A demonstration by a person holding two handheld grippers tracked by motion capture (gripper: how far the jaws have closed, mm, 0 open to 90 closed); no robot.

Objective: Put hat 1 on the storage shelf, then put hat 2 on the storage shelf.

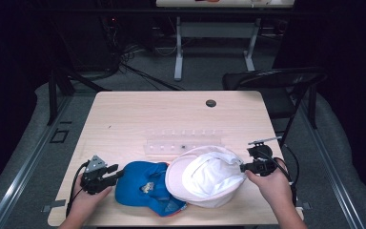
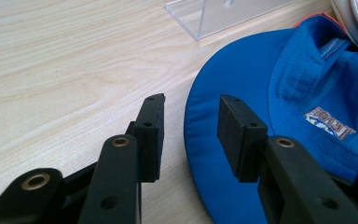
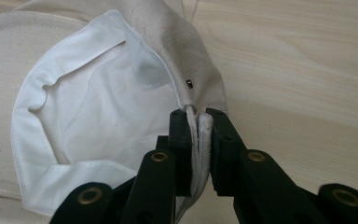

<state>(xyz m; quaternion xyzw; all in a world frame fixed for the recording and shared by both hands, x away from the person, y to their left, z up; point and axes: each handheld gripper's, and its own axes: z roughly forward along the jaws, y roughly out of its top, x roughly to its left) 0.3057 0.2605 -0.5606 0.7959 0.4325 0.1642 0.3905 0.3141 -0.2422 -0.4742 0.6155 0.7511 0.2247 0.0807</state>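
Note:
A white cap (image 1: 205, 175) lies upside down at the table's front, overlapping a blue cap (image 1: 143, 188) to its left. My right gripper (image 1: 242, 167) is shut on the white cap's rear edge (image 3: 198, 126), the folded cloth pinched between its pads. The cap's white lining (image 3: 98, 112) faces up in the right gripper view. My left gripper (image 1: 120, 172) rests at the blue cap's left edge, jaws open. In the left gripper view the left gripper (image 2: 190, 128) straddles the edge of the blue brim (image 2: 228, 84), pads not touching it. The blue cap carries a small logo patch (image 2: 330, 123).
A clear plastic rack (image 1: 185, 141) stands behind the caps in mid-table; its corner (image 2: 214, 16) appears in the left gripper view. A dark round grommet (image 1: 211, 103) sits near the far edge. A black folding chair (image 1: 276, 83) stands off the table's far right corner.

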